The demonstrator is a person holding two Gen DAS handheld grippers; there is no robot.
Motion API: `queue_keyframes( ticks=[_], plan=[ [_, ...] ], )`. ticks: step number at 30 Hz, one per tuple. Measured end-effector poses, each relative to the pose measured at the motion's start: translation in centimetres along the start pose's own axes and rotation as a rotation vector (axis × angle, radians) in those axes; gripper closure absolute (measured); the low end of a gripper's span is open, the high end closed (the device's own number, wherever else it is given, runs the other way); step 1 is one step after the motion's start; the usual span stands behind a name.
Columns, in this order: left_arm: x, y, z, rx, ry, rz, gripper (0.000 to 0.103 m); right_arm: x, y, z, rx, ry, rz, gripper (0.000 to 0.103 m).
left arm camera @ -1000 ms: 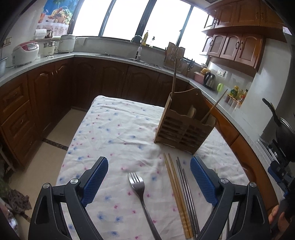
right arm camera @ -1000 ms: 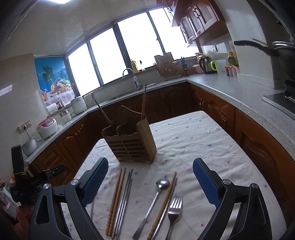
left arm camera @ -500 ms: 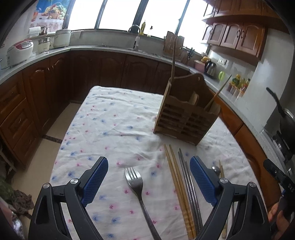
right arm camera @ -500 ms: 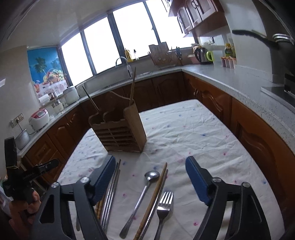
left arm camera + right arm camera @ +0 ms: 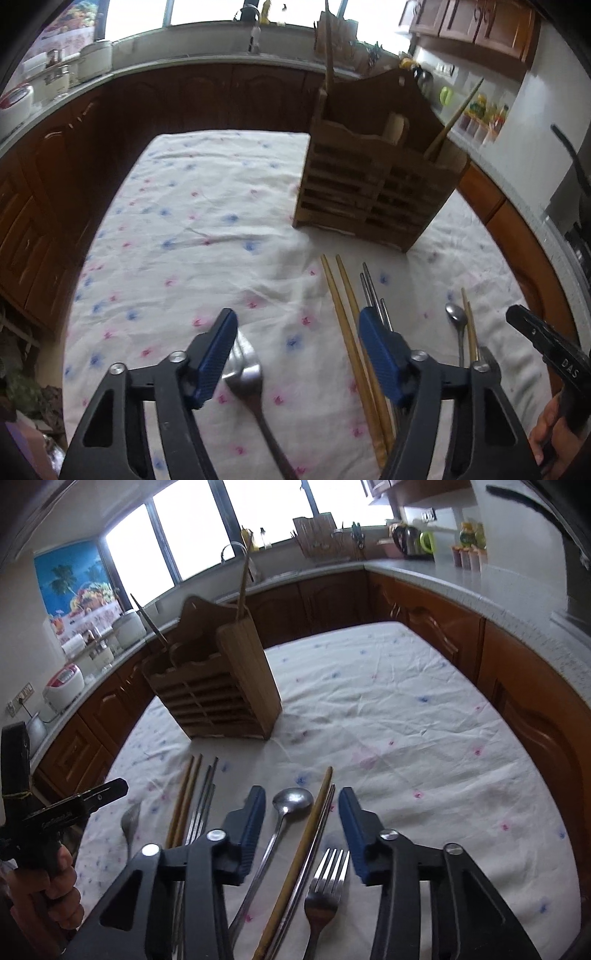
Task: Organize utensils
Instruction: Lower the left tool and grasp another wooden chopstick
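The wooden holder (image 5: 373, 188) is standing on the flowery cloth (image 5: 207, 229), and every loose utensil is lying on the cloth on the near side of the holder.

The left gripper (image 5: 297, 356) is closing. A fork (image 5: 245, 373) is lying between its jaws, right beside the left pad, but the pads are not squeezing it yet. The right gripper (image 5: 301, 830) is closing too. A spoon (image 5: 291, 801) and a pair of brown chopsticks (image 5: 314, 827) are both lying between its jaws, and nothing is being held yet.

Things could be going wrong here. The right gripper could be catching the spoon and the chopsticks together, because they are lying just beside each other. Then one could be slipping out on the way to the holder. The left gripper's right pad is sitting over the wooden chopsticks (image 5: 347, 314), so it could be pushing them sideways into the fork. The soft cloth could also be bunching up under the pads.

All the utensils are lying flat and long. The fork's prongs are pointing toward the holder and its handle is pointing away from it. The spoon's bowl is pointing toward the holder too. A second fork (image 5: 327, 882) is lying beside the chopsticks, on the side away from the spoon, prongs toward the holder.
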State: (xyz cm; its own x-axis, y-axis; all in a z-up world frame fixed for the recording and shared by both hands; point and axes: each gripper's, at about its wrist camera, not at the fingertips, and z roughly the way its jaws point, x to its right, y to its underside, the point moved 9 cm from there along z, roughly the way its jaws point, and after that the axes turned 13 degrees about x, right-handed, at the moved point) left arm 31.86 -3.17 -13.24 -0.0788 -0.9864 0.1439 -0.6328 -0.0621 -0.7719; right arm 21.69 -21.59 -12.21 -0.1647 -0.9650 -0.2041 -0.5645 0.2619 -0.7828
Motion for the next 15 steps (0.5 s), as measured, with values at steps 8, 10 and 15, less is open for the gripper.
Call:
queue_keyframes(
  ticks=[8, 10, 15],
  plan=[
    [0.9, -1.1, 4.7, -0.072, 0.008, 0.018, 0.056, 0.7, 0.2, 3.6, -0.086, 0.019, -0.007, 0.075],
    [1.0, -1.2, 5.8, -0.087, 0.006, 0.021, 0.060, 0.8, 0.1, 4.3, -0.103, 0.021, -0.011, 0.075],
    [1.4, -1.2, 7.7, -0.116, 0.012, 0.024, 0.062, 0.9, 0.0, 5.5, -0.121, 0.029, -0.027, 0.076]
  ],
)
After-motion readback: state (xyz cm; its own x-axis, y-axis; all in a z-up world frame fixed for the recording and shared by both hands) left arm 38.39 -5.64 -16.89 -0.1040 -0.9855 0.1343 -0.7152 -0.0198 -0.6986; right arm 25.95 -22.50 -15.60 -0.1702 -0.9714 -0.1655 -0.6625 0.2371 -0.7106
